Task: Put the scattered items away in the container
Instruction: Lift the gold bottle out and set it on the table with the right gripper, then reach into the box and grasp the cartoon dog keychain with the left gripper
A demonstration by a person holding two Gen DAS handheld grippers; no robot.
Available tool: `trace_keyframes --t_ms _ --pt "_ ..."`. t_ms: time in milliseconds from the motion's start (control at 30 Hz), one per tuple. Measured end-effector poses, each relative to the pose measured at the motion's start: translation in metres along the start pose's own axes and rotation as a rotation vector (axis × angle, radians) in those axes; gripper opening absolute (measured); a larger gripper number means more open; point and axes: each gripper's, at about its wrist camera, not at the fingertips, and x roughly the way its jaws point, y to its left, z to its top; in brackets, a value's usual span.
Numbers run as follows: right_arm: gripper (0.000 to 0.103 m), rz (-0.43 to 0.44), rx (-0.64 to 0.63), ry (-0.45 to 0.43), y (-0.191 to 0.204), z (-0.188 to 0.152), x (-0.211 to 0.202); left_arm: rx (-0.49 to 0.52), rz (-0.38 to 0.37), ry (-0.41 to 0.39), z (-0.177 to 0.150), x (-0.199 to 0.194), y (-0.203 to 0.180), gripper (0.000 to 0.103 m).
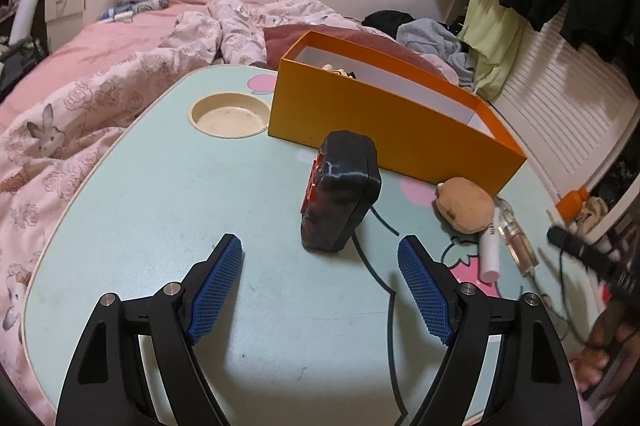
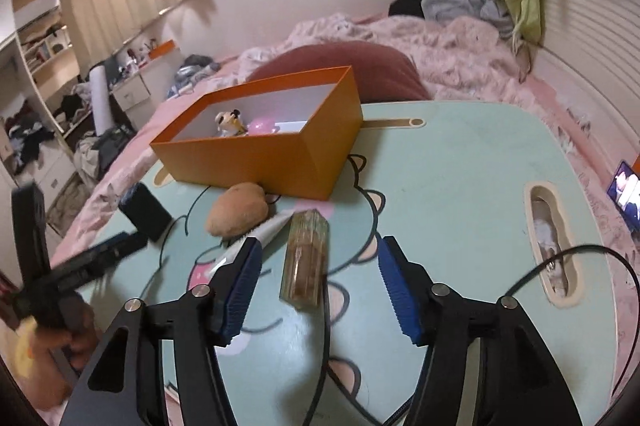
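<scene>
A mint-green lap table with a cartoon print (image 2: 460, 185) fills the lower half of both views, set over a pink bed. The open orange cardboard box (image 2: 256, 153) is seen left of centre in the right wrist view, with a small figurine (image 2: 229, 123) and a pink item already inside. A dark blue, blocky case with a red face (image 1: 340, 189) stands at the centre of the left wrist view. A tan plush toy (image 2: 238, 209), a white tube (image 2: 268, 232) and a clear amber glass bottle (image 2: 306, 262) lie below the box.

The bottle appears to be the item in hand; a forward reach and a closing are called for next.

The right gripper (image 2: 320, 286) is angled down, its jaws parted, the bottle just ahead, untouched. The left gripper (image 1: 320, 286) is held wide and empty before the case.
</scene>
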Motion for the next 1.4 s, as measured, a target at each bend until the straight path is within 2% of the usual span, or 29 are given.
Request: trace_keyframes --t_ms 67,167,233,333,400,467,500,567,633,700,767,867,967,1033,1133,1167,1300,1400 --pt "0.061 0.012 0.007 -0.042 0.0 -0.006 -0.006 -0.011 0.009 -0.013 0.006 -0.008 0.001 0.08" --pt "0.07 0.025 -0.015 -0.081 0.004 -0.006 -0.012 0.007 -0.003 -0.071 0.028 -0.031 -0.004 0.08" --pt "0.071 0.018 -0.027 -0.071 0.008 -0.008 -0.009 0.061 0.035 -0.099 0.055 -0.042 -0.015 0.08" --pt "0.071 0.022 -0.036 -0.044 0.012 -0.011 -0.003 0.166 0.082 -0.086 0.103 -0.038 -0.04 0.08" --pt "0.071 0.028 -0.035 -0.035 0.011 -0.011 -0.002 0.238 0.081 -0.026 0.135 -0.015 -0.059 0.08" --pt "0.071 0.031 -0.027 -0.034 0.01 -0.011 -0.001 0.291 0.119 0.058 0.157 0.018 -0.075 0.077" --pt "0.071 0.035 -0.024 -0.033 0.009 -0.011 -0.001 0.309 0.136 0.098 0.164 0.035 -0.081 0.075" --pt "0.071 0.038 -0.018 -0.032 0.008 -0.012 -0.001 0.335 0.2 0.194 0.175 0.078 -0.088 0.059" --pt "0.071 0.045 -0.01 -0.027 0.006 -0.012 -0.001 0.332 0.259 0.266 0.179 0.112 -0.085 0.054" --pt "0.071 0.051 0.0 -0.024 0.003 -0.012 -0.001 0.315 0.296 0.322 0.179 0.138 -0.08 0.054" --pt "0.071 0.058 0.013 -0.024 0.0 -0.012 -0.001 0.308 0.333 0.348 0.178 0.155 -0.076 0.054" --pt "0.071 0.069 0.03 -0.023 -0.005 -0.013 -0.001 0.315 0.393 0.343 0.176 0.166 -0.073 0.054" --pt "0.071 0.075 0.043 -0.014 -0.007 -0.013 0.0 0.315 0.412 0.366 0.173 0.18 -0.073 0.054" --pt "0.071 0.076 0.047 -0.011 -0.007 -0.013 0.0 0.353 0.406 0.382 0.169 0.189 -0.078 0.054" --pt "0.071 0.073 0.046 -0.01 -0.007 -0.014 0.001 0.36 0.4 0.377 0.169 0.19 -0.081 0.041" --pt "0.071 0.073 0.048 -0.009 -0.007 -0.013 0.001 0.36 0.395 0.385 0.169 0.189 -0.081 0.041" --pt "0.071 0.076 0.056 -0.003 -0.009 -0.014 0.002 0.313 0.288 0.386 0.172 0.175 -0.077 0.041" --pt "0.071 0.073 0.053 0.002 -0.008 -0.015 0.002 0.295 0.222 0.317 0.179 0.148 -0.08 0.041"
